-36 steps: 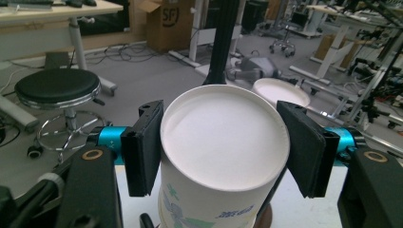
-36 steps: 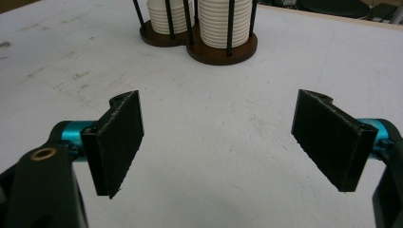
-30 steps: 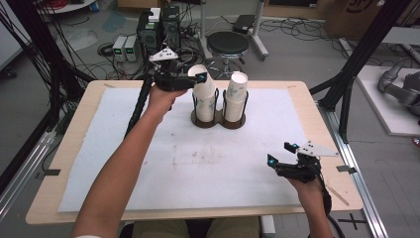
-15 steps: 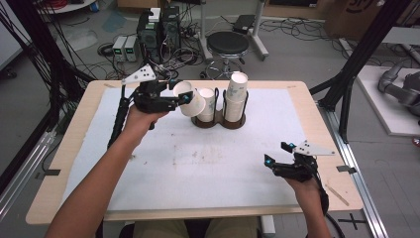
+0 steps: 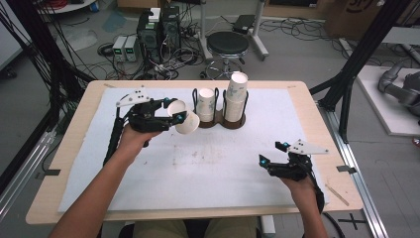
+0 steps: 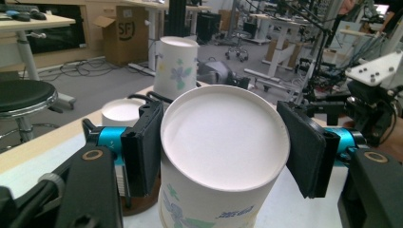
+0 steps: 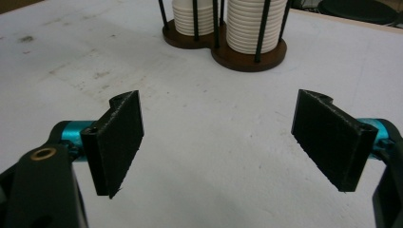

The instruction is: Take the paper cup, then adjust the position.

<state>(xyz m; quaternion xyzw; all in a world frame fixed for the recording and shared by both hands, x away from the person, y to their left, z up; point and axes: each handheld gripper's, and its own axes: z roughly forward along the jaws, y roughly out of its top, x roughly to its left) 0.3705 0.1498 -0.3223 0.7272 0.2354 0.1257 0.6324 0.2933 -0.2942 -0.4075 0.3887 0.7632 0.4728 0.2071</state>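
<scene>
**Paper cup held clear of the rack**

Paper cup [image 5: 184, 120] lies sideways in the left gripper [image 5: 171, 116], at nine o'clock of the cup rack [image 5: 221, 120], probably lifted out to separate it. The right gripper [image 5: 272, 153] waits wide open, holding nothing, at five o'clock over the desk [image 5: 302, 106].

Left gripper view: the fingers [image 6: 142, 147] pinch the white, flower-printed cup.

Right gripper view: two ribbed stacks [image 7: 249, 23] stand in the rack.

Grey concrete floor [image 5: 307, 54], black round stool [image 5: 227, 43], tangled cables, computer towers [image 5: 159, 27], black frame posts.
</scene>
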